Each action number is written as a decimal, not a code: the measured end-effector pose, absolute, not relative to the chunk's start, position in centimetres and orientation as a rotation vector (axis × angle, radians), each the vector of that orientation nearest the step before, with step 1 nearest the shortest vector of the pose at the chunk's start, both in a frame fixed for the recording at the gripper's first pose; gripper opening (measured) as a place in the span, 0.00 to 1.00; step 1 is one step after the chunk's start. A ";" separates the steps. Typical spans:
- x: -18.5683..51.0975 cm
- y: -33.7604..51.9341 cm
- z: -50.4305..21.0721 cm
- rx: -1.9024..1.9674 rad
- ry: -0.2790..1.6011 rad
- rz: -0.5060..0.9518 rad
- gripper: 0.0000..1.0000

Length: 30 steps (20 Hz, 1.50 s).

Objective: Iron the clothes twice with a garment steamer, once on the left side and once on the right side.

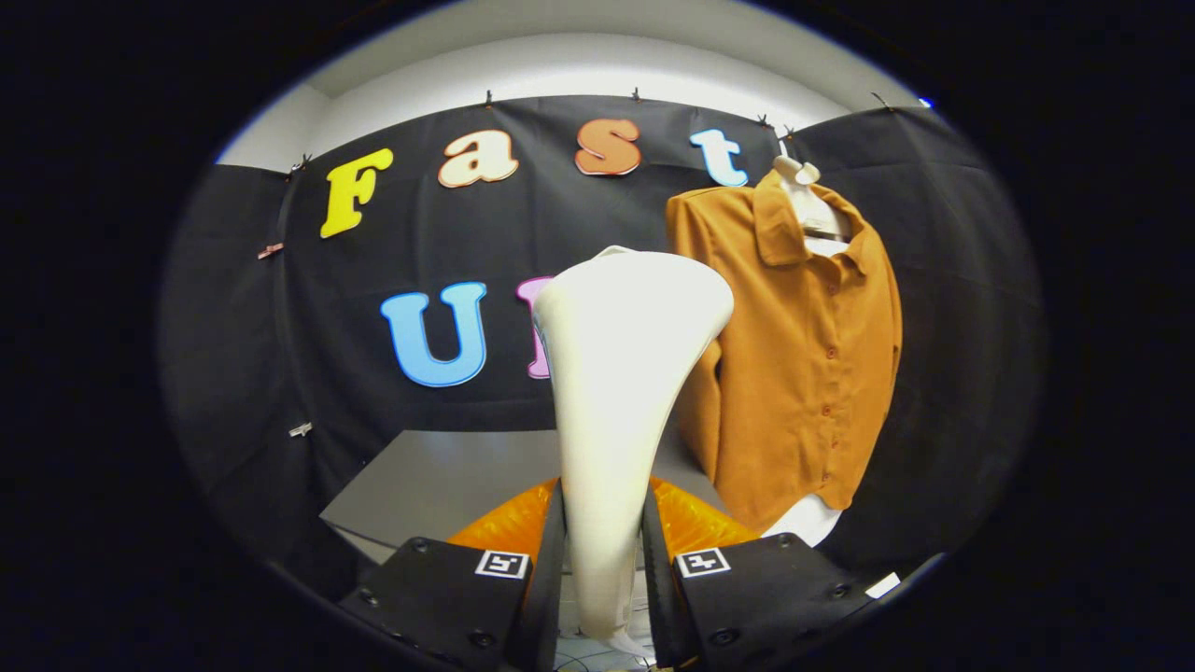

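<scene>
Now the gripper (603, 560) clamps the white flared plastic steamer head (621, 373) (handle between both fingers). Approach step: next, close on the hanging orange-brown button shirt (803, 364) beyond.

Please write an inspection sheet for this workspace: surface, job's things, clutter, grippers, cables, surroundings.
Surface: grey table beyond the jaws.
Job's things: white garment steamer, upright, handle between the jaws, head raised beside the shirt; orange shirt, buttoned, hanging on a white hanger.
Clutter: orange glossy object low behind the steamer handle, identity unclear.
Grippers: gripper with both jaws pressed on the steamer handle.
Cables: thin lines under the handle, too unclear to tell.
Surroundings: black cloth wall clipped along the top, white wall above.
</scene>
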<state>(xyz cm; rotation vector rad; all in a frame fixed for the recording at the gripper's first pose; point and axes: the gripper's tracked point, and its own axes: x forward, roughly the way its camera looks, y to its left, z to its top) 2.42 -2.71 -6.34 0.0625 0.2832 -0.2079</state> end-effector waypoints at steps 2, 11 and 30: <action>2.4 -5.2 -5.8 0.060 0.260 -0.216 0.43; 4.7 -17.0 -6.0 0.080 0.263 -0.169 0.43; 12.8 -24.6 -14.1 0.215 0.420 0.071 0.43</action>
